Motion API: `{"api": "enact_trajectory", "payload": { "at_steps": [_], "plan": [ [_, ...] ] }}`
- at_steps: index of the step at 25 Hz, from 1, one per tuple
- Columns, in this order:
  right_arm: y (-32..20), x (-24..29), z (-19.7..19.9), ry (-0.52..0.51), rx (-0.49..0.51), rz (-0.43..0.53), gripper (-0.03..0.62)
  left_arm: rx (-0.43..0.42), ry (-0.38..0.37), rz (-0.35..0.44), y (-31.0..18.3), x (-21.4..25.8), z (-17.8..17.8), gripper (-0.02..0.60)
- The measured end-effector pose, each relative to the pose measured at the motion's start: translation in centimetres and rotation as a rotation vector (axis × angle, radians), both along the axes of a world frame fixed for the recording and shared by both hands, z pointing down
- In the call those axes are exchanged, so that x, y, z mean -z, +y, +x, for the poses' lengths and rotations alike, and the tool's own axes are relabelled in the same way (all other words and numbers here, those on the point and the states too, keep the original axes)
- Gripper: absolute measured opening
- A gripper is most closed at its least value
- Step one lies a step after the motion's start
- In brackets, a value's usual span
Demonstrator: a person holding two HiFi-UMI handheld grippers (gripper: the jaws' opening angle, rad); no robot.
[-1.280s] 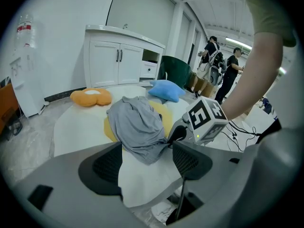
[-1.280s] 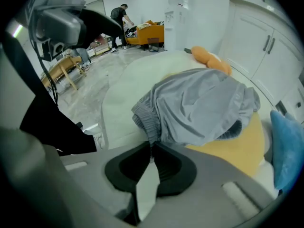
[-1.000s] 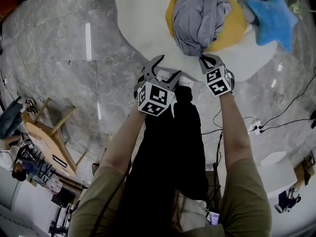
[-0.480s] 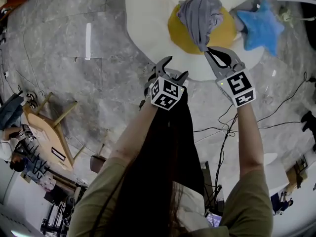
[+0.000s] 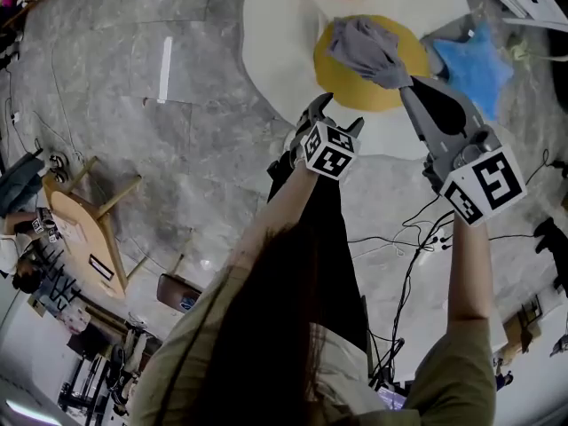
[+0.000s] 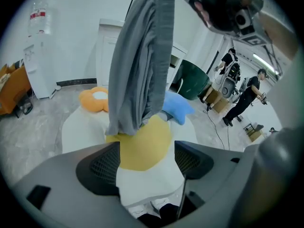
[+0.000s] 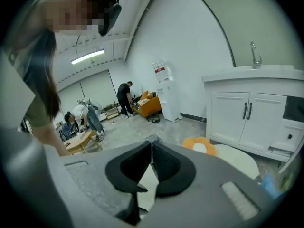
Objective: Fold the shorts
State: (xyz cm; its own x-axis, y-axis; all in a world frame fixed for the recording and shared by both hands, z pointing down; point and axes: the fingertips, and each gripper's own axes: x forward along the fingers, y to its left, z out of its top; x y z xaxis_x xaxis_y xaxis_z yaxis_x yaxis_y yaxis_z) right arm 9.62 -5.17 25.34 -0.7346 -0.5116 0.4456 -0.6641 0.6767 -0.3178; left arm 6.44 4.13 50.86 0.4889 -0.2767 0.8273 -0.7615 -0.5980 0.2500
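With the right tongs [image 5: 412, 87] clamped on the grey shorts [image 5: 368, 50] and now raised, the shorts hang over the yellow rug [image 5: 344, 83] at upper centre, while the empty left tongs [image 5: 338, 114] have just been opening, likely to take a second corner.

The shorts [image 6: 142, 56] run off the left gripper view's top edge — their upper part unseen.

Olive short sleeves [image 5: 454, 385], black trousers [image 5: 334, 264]
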Motion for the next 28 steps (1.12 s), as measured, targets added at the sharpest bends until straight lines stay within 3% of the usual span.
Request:
{"api": "enact_trajectory", "payload": {
  "at_steps": [5,9,13,16,17,19,20,28],
  "plan": [
    [-1.5,5.0,-1.2,-0.078,-0.023,-0.001,0.020,0.038,0.032,-0.001,-1.0,1.2,2.0,0.344],
    [-1.7,8.0,-2.2,-0.114,-0.041,-0.010,0.020,0.134,0.056,0.076,-3.4,3.1,2.9,0.354],
    [-1.1,10.3,-1.7,-0.110,-0.047,-0.008,0.020,0.249,0.033,0.191,-6.3,5.7,4.1,0.360],
    [-1.6,10.5,-1.6,-0.115,-0.065,-0.021,0.020,0.305,0.005,0.202,-7.9,6.2,3.1,0.359],
    [-1.9,10.3,-1.4,-0.117,-0.076,-0.028,0.020,0.314,0.003,0.192,-8.1,6.2,2.5,0.336],
    [-2.3,9.8,-0.6,-0.107,-0.098,-0.034,0.020,0.309,0.011,0.182,-8.1,6.5,1.5,0.085],
    [-2.4,9.4,0.0,-0.092,-0.108,-0.033,0.020,0.295,0.017,0.184,-8.0,6.6,1.0,0.052],
    [-3.0,3.4,6.7,0.097,-0.200,-0.128,0.020,0.130,-0.074,0.218,-7.1,7.6,-5.8,0.025]
  ]
}}
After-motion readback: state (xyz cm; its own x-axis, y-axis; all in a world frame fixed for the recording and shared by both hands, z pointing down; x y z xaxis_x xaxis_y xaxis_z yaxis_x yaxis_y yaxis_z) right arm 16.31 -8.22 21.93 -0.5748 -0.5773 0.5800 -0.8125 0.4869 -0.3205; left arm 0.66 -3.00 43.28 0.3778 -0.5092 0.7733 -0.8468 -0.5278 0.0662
